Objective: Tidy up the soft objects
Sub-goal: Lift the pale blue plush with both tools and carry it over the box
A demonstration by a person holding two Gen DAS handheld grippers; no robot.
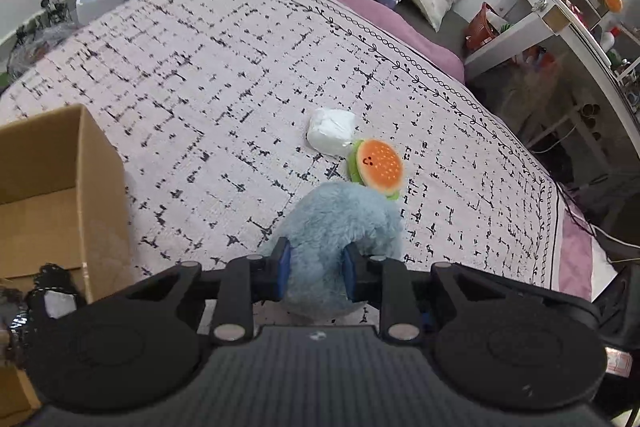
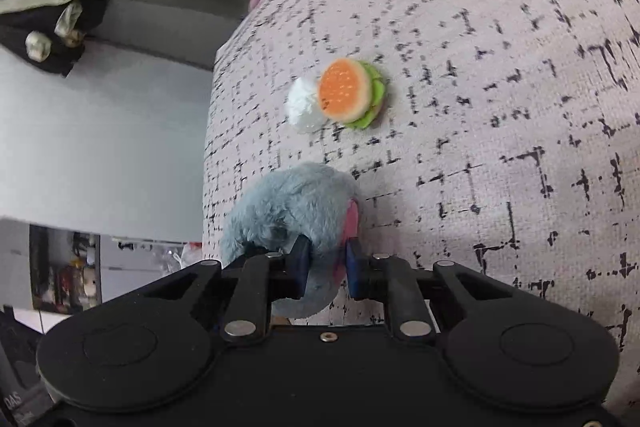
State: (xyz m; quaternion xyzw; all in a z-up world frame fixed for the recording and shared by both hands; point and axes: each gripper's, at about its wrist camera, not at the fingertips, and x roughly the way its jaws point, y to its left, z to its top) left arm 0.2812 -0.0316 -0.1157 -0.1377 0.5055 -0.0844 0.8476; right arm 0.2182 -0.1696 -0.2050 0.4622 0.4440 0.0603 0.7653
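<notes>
1. Between the left gripper's (image 1: 315, 269) blue pads sits the blue plush toy (image 1: 340, 223), squeezed tight at its fluffy middle over the patterned bedspread (image 1: 224, 75).
2. Over on the right gripper (image 2: 327, 267), the jaws are clamped on the same blue plush toy (image 2: 292, 207), pinching the end with the pink patch.
3. Just beyond the plush lies the burger toy (image 1: 376, 167), leaning against a white wrapped bundle (image 1: 331, 131), the two touching.
4. Off to the left in the left wrist view, an open cardboard box (image 1: 60, 187) stands on the bed, well apart from the toys.
5. Past the bed's far edge, cluttered shelves (image 1: 560, 7) line the wall.
</notes>
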